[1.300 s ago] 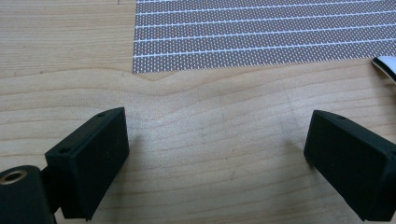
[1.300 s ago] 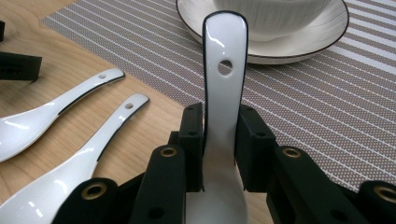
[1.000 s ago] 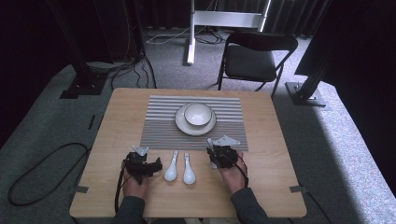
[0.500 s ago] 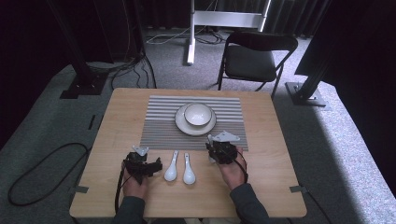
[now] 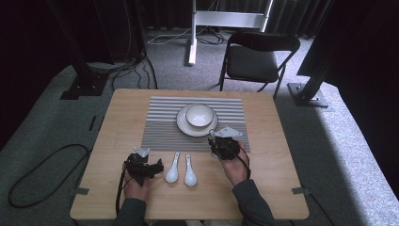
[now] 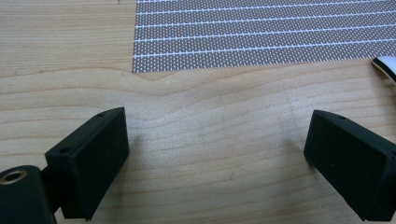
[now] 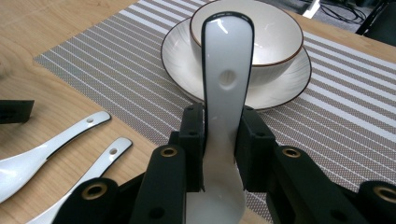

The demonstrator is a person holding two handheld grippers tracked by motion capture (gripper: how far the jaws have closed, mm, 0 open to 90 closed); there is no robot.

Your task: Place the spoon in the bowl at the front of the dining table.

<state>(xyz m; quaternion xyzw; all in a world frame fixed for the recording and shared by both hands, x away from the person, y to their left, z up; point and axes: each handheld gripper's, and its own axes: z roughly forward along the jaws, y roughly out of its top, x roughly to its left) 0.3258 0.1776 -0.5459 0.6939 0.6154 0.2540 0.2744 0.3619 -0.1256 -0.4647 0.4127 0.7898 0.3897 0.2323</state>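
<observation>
My right gripper (image 5: 217, 143) (image 7: 223, 135) is shut on a white ceramic spoon (image 7: 226, 70), held just above the table. The spoon's handle (image 5: 211, 136) points toward a cream bowl (image 5: 199, 115) (image 7: 275, 42), which sits on a plate (image 5: 188, 127) (image 7: 187, 70). Both stand on a striped placemat (image 5: 160, 122) (image 6: 261, 32). Two more white spoons (image 5: 172, 173) (image 5: 190, 175) lie side by side on the wood between my hands. My left gripper (image 5: 146, 162) (image 6: 215, 154) rests low at the front left, open, with bare wood between its jaws.
The wooden table (image 5: 273, 141) has bare room at the left, right and front. The tip of a spoon (image 6: 387, 67) shows at the right edge of the left gripper view. A black chair (image 5: 256, 59) stands on the carpet beyond the far edge.
My right gripper has lifted a little and drifted toward the plate with the spoon in it. The left gripper and the two lying spoons have not moved.
</observation>
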